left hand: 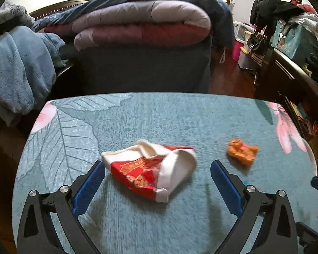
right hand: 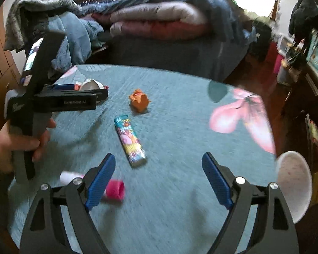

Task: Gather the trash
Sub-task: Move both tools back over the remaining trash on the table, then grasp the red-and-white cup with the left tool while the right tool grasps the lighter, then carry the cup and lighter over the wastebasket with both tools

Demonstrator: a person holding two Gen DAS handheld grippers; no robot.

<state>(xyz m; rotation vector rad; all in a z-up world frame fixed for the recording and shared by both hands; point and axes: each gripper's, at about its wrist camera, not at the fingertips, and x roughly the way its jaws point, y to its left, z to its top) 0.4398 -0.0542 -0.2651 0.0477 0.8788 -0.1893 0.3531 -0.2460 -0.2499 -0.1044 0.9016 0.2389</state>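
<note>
A crumpled red and white wrapper (left hand: 152,169) lies on the teal table (left hand: 137,116) between the fingers of my open left gripper (left hand: 158,169). A crumpled orange wrapper (left hand: 242,151) lies to its right, also in the right wrist view (right hand: 139,100). My right gripper (right hand: 159,167) is open and empty above the table. A colourful lighter (right hand: 130,140) lies just ahead of it. A pink and white tube (right hand: 114,190) lies by its left finger. The left gripper (right hand: 89,90) shows at the left, around the red and white wrapper (right hand: 91,84).
A white bowl (right hand: 294,182) stands at the table's right edge. A bed with folded quilts (left hand: 142,27) and a blue blanket (left hand: 21,69) stands behind the table. A dark cabinet with bags (left hand: 296,48) is at the right.
</note>
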